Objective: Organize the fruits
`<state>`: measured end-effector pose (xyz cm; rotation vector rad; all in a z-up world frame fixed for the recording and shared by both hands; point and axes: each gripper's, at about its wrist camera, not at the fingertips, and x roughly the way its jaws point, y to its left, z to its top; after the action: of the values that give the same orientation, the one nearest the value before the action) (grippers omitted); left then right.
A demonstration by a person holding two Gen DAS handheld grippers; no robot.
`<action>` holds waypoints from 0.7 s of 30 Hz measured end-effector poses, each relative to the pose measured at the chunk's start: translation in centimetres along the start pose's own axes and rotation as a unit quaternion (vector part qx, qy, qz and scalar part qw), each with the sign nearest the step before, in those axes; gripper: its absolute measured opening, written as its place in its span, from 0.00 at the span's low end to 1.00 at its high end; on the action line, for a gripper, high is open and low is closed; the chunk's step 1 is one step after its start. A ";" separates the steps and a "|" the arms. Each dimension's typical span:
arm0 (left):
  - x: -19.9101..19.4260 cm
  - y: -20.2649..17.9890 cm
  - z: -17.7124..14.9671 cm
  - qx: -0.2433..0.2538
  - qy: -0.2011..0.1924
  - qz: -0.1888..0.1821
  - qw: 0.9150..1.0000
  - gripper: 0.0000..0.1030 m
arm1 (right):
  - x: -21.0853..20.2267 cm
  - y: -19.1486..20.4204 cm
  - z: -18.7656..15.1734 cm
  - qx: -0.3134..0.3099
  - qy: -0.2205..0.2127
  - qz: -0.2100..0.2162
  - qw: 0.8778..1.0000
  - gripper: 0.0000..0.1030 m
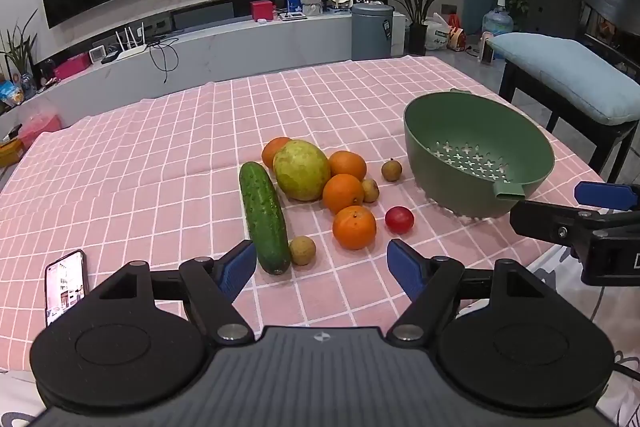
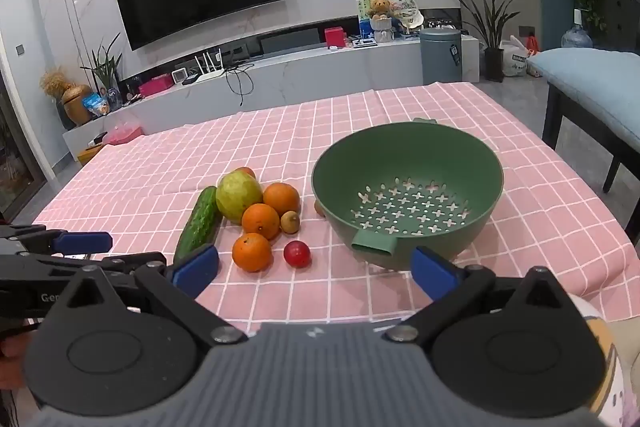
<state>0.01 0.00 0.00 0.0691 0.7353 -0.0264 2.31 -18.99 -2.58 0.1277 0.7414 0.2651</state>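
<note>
Living room, pink checked tablecloth: fruit heaped left of an empty green colander.

Your left gripper and right gripper both hover with fingers wide apart, holding nothing. The oranges look firm, round and likely to roll, so close across their middle. The red tomato and small brown fruits probably bruise easily; pinch lightly. The glossy cucumber wants a mid-length grip, and the big yellow-green fruit seems heaviest.

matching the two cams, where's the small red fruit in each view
Left wrist: small red fruit right of centre, just right of the nearest orange.
Right wrist: left of centre, again right of that orange.
Shared landmark: green colander, to its right in both.
</note>
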 end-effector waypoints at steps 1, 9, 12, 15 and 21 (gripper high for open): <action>0.0 0.0 0.0 0.001 0.000 0.000 1.000 0.85 | 0.0 0.0 0.0 -0.001 0.000 0.000 1.000 0.96; -0.1 0.1 0.0 -0.002 0.001 -0.005 1.000 0.85 | 0.1 0.0 -0.1 -0.001 -0.004 0.000 1.000 0.96; -0.1 0.3 -0.1 -0.003 0.000 -0.006 1.000 0.85 | -0.1 0.2 -0.1 -0.003 -0.006 0.000 1.000 0.96; -0.1 0.0 0.1 -0.003 0.001 -0.003 1.000 0.85 | 0.3 0.0 -0.1 -0.002 0.000 0.000 1.000 0.96; -0.1 0.0 0.1 -0.004 0.003 -0.002 1.000 0.85 | 0.5 0.1 -0.4 -0.004 0.002 -0.001 1.000 0.96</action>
<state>0.01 0.04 0.08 0.0598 0.7405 -0.0266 2.40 -18.75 -3.21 0.1187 0.7439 0.2659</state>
